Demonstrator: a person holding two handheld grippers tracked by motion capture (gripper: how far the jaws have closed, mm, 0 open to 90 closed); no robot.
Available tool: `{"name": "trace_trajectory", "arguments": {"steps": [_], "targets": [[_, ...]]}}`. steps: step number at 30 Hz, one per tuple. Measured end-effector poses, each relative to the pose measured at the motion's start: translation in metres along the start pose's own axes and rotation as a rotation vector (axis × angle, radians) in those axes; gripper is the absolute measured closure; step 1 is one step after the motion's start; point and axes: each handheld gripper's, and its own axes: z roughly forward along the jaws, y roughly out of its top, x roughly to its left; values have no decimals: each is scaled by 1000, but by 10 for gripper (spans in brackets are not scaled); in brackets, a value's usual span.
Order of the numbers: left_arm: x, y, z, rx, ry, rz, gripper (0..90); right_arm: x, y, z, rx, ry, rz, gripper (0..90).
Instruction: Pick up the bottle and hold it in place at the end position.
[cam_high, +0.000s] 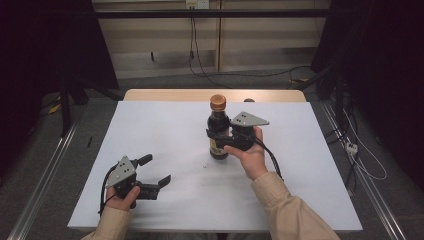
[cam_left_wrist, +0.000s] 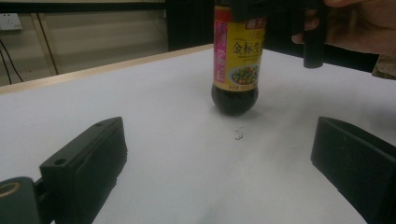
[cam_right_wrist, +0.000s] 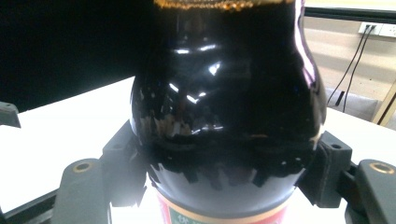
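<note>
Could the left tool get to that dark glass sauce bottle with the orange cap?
Probably yes: bare white table lies between the open left tool and the bottle, though the right tool already grips it.

Glossy dark glass-like bottle (cam_right_wrist: 224, 107) between my matt black plastic jaws, shiny printed paper label (cam_left_wrist: 238, 56), smooth metallic orange cap (cam_high: 218, 102) at twelve o'clock, matt white desk (cam_high: 170, 130) with bare wood edge, dull grey metal plate (cam_high: 248, 119)

Dim room, bright white table (cam_high: 165, 125), glare on bottle (cam_right_wrist: 215, 70), soft focus
</note>
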Motion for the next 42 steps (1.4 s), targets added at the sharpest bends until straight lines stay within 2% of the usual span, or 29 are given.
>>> {"name": "trace_trajectory", "arguments": {"steps": [5,18,24,29,30,34,38,40,41,42], "targets": [[1,0,1,2,-6,-3,33,-2,2,7,4,3,-13,281],[1,0,1,-7,-10,-17,33,-5,-2,22,5,2,5,280],[1,0,1,-3,-7,-10,33,-6,-2,22,4,3,-3,280],[0,0,1,-5,-7,-10,33,-10,-3,22,-16,3,-38,274],[0,0,1,-6,-7,-10,33,-13,-3,22,-25,4,-28,274],[0,0,0,-6,2,-17,33,-14,-3,21,-31,-1,-33,271],[0,0,0,-5,-5,-14,34,-16,-2,22,-30,-4,-31,271],[1,0,0,-5,-1,-4,34,-16,-4,21,-37,-3,-50,271],[0,0,0,-8,-2,-18,34,-16,-4,21,-37,-3,-50,271],[1,0,0,-9,0,-15,34,-15,-5,20,-39,-2,-52,271]]}}
